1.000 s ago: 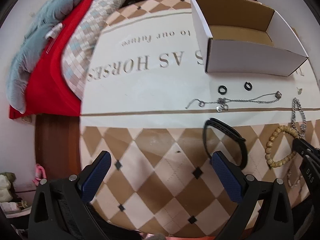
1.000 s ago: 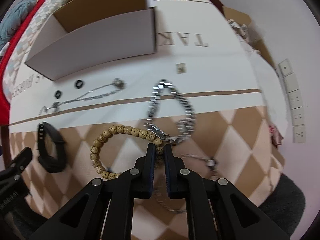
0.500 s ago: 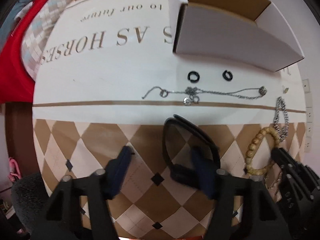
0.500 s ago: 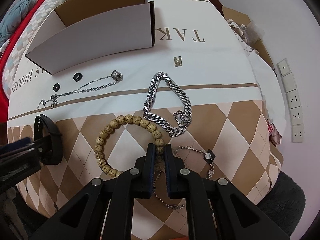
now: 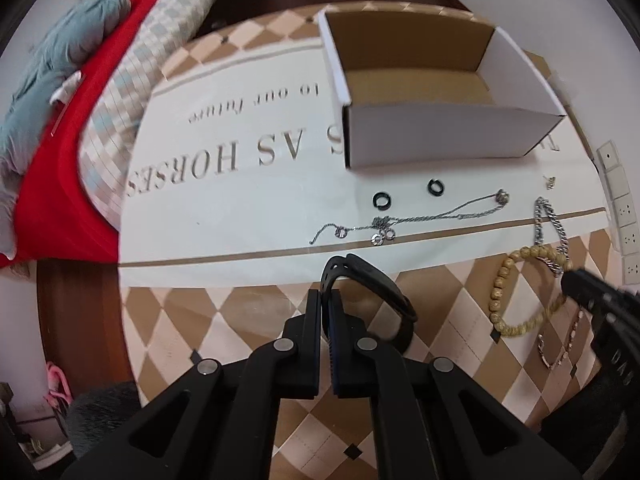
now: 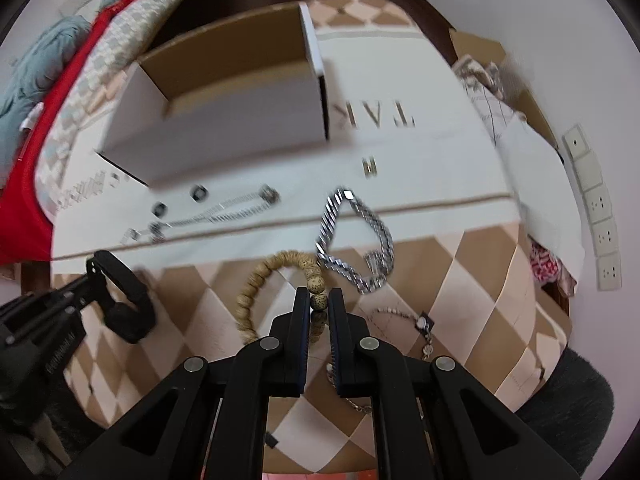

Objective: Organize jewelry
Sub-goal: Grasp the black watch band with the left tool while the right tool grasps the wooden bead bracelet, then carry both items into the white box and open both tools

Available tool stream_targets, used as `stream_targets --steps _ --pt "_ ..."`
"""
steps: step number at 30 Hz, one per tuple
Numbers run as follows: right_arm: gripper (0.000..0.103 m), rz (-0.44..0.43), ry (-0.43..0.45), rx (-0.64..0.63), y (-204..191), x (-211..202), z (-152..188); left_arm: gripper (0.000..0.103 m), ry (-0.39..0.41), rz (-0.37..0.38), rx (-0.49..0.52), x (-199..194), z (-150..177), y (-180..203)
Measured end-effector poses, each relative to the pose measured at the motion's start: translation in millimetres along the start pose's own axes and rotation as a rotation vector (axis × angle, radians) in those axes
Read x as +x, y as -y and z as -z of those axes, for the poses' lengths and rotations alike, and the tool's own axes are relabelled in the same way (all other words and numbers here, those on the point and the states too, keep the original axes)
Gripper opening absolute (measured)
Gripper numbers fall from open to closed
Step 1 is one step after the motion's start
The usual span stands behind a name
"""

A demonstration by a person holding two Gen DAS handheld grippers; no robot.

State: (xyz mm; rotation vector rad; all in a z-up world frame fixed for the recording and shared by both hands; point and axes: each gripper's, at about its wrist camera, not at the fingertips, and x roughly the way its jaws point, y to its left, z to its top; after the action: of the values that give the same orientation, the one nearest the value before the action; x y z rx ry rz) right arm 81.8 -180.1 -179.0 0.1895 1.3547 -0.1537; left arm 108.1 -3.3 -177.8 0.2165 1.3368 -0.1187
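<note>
Pinching the black band (image 5: 370,286) at its near-left edge, the left claw (image 5: 329,312) has just been closing and now has the strap clamped tight between its pads, with the rest of the loop curving off to the right of the claw over the checkered cloth on the worktop (image 5: 224,320). Ahead of that claw you've got a thin silver chain (image 5: 404,222) stretched across the white strip, two little black rings (image 5: 382,200) just past it, and the open white cardboard box (image 5: 440,92) further ahead. Off to its right sits the wooden bead bracelet (image 5: 516,288), and the right claw (image 6: 319,304) is squeezed narrow on one of its beads, so that bracelet (image 6: 276,276) loops away to the claw's left. Just ahead and right of that claw lies a chunky silver link bracelet (image 6: 356,240), touching or at least overlapping the beads. A thin delicate chain (image 6: 416,324) lies close to the right of the claw. The right view is a bit blurry, fyi.
</note>
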Motion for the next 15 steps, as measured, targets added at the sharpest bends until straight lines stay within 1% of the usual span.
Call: stream_targets --steps 5,8,10,15 --pt "0.009 -0.037 0.057 -0.017 -6 -29 -15 0.001 0.057 0.026 -0.009 -29 -4 2" --pt "0.009 -0.066 0.089 -0.025 -7 -47 -26 0.001 0.098 0.040 -0.014 -49 -13 6" --pt "0.009 -0.087 0.115 -0.026 -6 -60 -34 0.001 0.130 0.049 -0.016 -62 -22 4" --pt "0.009 -0.144 0.183 -0.027 0 -92 -66 0.001 0.191 0.068 -0.020 -81 -55 -1"
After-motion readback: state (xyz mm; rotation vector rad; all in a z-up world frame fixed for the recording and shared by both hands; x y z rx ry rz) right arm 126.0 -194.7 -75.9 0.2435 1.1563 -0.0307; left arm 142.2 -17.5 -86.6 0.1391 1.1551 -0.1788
